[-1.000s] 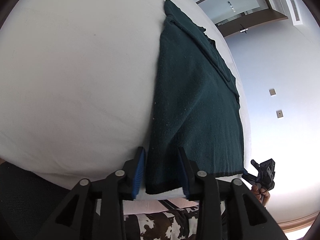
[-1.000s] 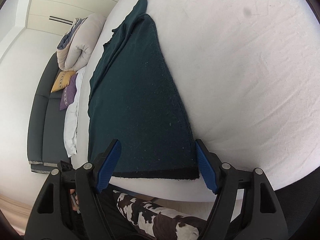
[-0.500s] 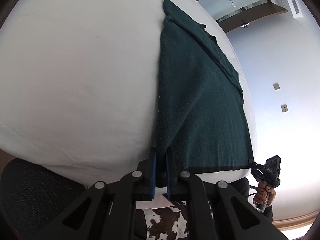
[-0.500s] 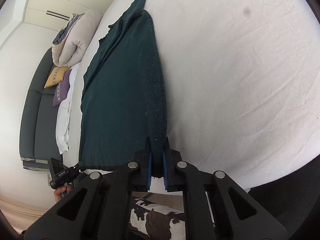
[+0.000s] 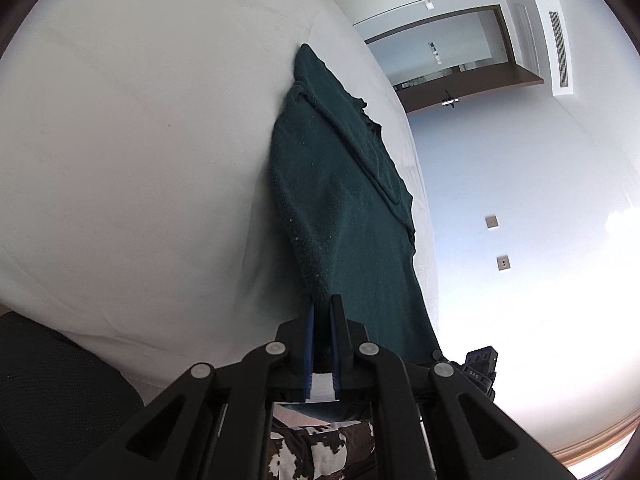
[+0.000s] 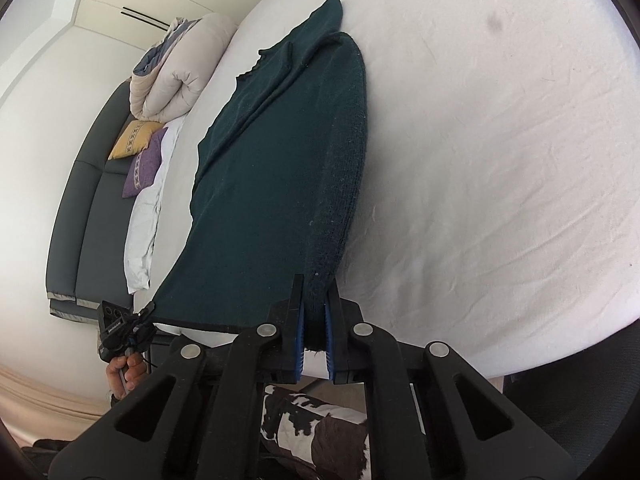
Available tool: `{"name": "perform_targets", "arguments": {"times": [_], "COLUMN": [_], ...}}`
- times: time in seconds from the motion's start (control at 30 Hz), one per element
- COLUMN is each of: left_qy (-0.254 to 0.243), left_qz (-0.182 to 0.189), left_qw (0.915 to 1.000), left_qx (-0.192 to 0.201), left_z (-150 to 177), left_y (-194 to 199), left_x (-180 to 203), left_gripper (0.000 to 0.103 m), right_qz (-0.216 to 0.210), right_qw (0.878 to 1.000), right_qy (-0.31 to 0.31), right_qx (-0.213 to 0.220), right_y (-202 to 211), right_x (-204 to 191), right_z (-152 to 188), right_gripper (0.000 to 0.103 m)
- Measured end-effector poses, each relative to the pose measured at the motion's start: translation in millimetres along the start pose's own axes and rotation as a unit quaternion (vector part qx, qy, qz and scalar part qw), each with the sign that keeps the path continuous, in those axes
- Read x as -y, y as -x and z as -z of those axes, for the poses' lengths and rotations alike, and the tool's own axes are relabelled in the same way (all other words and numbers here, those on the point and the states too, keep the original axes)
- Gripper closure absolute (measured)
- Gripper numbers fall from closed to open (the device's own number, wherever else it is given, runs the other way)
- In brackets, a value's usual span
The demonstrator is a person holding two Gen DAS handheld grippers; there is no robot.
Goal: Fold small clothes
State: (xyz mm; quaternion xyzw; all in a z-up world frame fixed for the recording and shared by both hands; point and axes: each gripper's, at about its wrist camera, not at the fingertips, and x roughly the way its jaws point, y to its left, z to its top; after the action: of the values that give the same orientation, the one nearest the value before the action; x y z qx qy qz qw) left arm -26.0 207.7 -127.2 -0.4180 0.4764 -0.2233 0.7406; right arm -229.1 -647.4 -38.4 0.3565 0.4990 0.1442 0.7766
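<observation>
My left gripper (image 5: 322,312) and right gripper (image 6: 314,294) are both pinched tight on the near hem corners of the dark green sweater (image 6: 276,168), which lies lengthwise on the white bed sheet (image 6: 500,140), its near end lifted. Beyond the bed's edge sit a grey sofa (image 6: 86,208) with cushions, a rolled duvet (image 6: 176,68) and pale walls.

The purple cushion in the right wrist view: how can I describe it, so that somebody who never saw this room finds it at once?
Find the dark grey sofa along the wall beside the white bed. Below the rolled beige duvet lie two small cushions, one against the other. The purple cushion is the lower one, nearer the camera; its neighbour is the yellow cushion.
</observation>
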Motion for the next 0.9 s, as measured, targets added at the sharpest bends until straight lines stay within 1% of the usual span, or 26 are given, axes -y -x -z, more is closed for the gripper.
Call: {"name": "perform_targets", "arguments": {"times": [0.13, 0.23, 0.3, 0.37, 0.43, 0.57, 0.67, 0.8, 0.9], "left_qy": [0.021, 0.033, 0.038, 0.037, 0.035, 0.033, 0.032, 0.036, 0.038], "left_qz": [0.030, 0.050, 0.062, 0.068, 0.072, 0.081, 0.081, 0.074, 0.061], "left_qw": [0.9993, 0.9979, 0.9968, 0.9961, 0.9954, 0.9935, 0.9924, 0.9917, 0.9917], "left_qx": [0.012, 0.025, 0.034, 0.044, 0.052, 0.073, 0.087, 0.099, 0.107], "left_z": [-5, -14, -21, -31, -44, -78, -110, -157, -194], "left_y": [3, 4, 2, 0, -4, -13, -25, -47, -69], "left_x": [0, 2, 8, 15, 23, 39, 49, 58, 65], "left_gripper": [0.096, 0.096, 0.096, 0.096, 0.096, 0.096, 0.096, 0.096, 0.096], "right_qz": [-0.037, -0.034, -0.043, -0.055, -0.058, -0.056, -0.050, -0.048, -0.043], "right_qw": [0.999, 0.999, 0.999, 0.998, 0.997, 0.997, 0.996, 0.995, 0.994], "right_qy": [-0.018, -0.013, -0.013, -0.014, -0.009, -0.006, -0.011, -0.028, -0.045], "right_qx": [0.017, 0.019, 0.025, 0.034, 0.042, 0.058, 0.072, 0.085, 0.090], "right_y": [7, 7, 7, 8, 7, 0, -9, -28, -48], "right_x": [-1, -6, -12, -19, -28, -46, -54, -56, -52], "right_z": [-12, -25, -35, -49, -64, -104, -138, -191, -233], "right_gripper": [0.096, 0.096, 0.096, 0.096, 0.096, 0.096, 0.096, 0.096, 0.096]}}
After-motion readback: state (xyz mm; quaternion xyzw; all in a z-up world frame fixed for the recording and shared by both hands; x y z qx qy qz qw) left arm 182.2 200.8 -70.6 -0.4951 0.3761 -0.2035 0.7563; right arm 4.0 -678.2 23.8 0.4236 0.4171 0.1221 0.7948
